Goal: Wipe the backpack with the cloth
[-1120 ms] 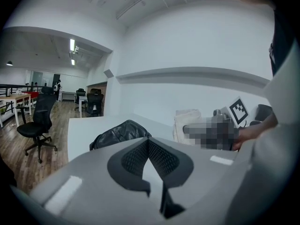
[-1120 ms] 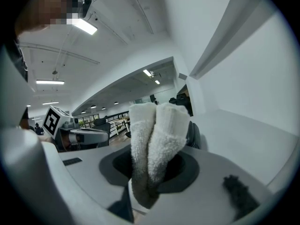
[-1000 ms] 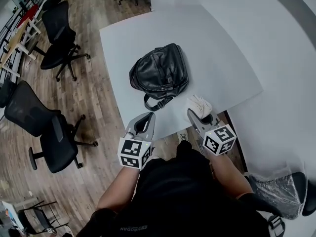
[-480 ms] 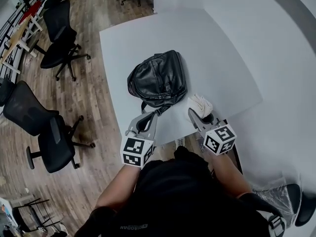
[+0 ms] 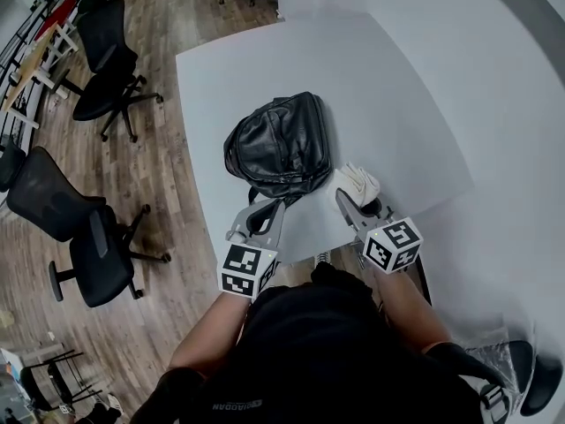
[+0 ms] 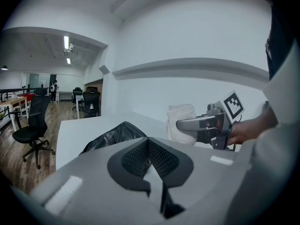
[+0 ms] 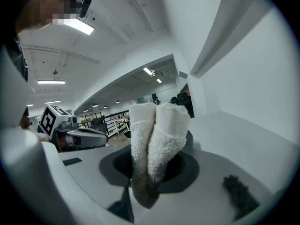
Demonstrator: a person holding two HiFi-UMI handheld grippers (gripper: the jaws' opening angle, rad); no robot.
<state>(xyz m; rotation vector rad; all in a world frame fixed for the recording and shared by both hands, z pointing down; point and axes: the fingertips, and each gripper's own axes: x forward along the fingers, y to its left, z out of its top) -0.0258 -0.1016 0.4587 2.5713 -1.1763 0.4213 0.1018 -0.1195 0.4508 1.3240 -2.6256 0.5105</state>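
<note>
Backpack lies on the counter, and in the last second both grippers have closed in on it: the right gripper, fingers clamped on the cloth, is just beside it, and the left gripper, fingers together and empty, is at its near end, so wiping looks imminent.

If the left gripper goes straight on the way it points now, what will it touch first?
Most likely the backpack, which lies just ahead of the left gripper; its tongs are shut and empty. How close it is I cannot judge exactly.
</note>
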